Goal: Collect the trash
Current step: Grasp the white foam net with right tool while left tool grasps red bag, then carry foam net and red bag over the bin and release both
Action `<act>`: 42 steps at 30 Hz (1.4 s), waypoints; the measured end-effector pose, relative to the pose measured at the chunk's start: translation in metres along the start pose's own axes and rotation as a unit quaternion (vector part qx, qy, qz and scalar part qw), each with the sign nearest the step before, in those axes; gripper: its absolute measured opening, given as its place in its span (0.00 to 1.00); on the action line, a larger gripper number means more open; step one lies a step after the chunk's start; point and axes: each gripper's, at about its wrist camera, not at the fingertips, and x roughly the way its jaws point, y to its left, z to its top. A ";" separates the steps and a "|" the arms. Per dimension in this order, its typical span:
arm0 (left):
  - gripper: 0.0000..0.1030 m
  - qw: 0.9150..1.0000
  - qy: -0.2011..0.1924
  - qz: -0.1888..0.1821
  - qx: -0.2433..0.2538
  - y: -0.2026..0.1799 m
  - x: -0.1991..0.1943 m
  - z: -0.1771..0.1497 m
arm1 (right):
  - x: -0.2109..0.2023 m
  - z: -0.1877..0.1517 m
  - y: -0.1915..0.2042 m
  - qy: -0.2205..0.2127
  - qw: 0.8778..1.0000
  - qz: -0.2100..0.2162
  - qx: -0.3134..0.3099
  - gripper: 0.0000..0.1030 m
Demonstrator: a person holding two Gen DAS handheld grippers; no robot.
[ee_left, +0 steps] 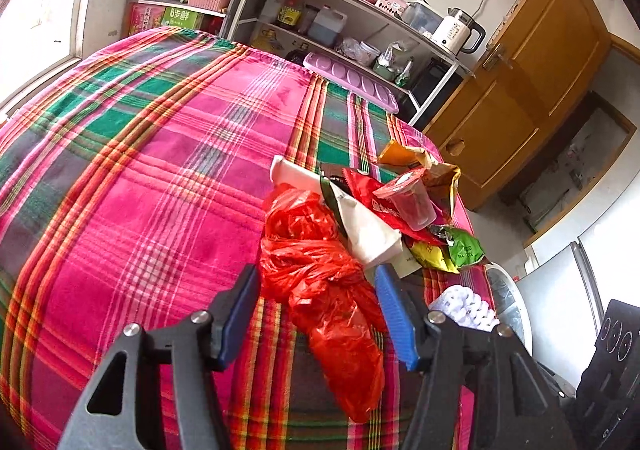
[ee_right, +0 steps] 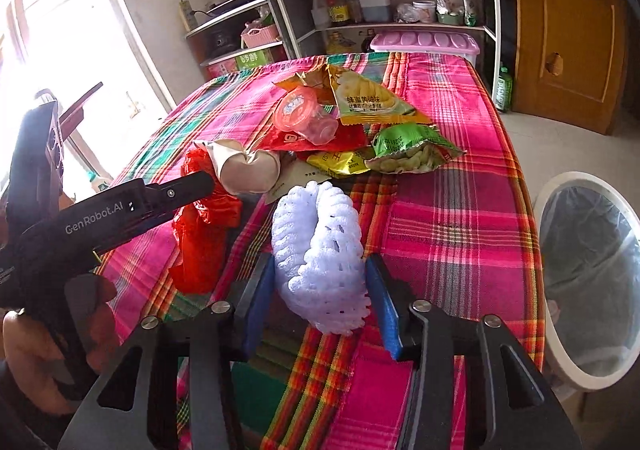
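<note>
A: Now, the heap on the plaid cloth (ee_right: 460, 210): red bag (ee_left: 320, 274), cup (ee_right: 306, 116), snack packets (ee_right: 408, 148), white wrapper (ee_right: 248, 170).

B: Left gripper (ee_left: 318, 306) straddles the red bag, jaws apart, not pressing. Right gripper (ee_right: 320, 294) brackets the foam net (ee_right: 320, 254); whether its pads press cannot be told.

A: Bin (ee_right: 592, 250) stands beside the table, cut off at the frame's edge.

We see a pink, green and orange plaid tablecloth (ee_left: 160, 170), a crumpled red plastic bag (ee_left: 320, 274) and a white foam fruit net (ee_right: 320, 262).
</note>
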 end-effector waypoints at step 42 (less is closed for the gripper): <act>0.47 0.984 -0.018 -0.040 0.174 -0.117 -0.072 -0.052 | -0.129 -0.035 -0.066 -0.081 0.991 -0.072 0.073 0.20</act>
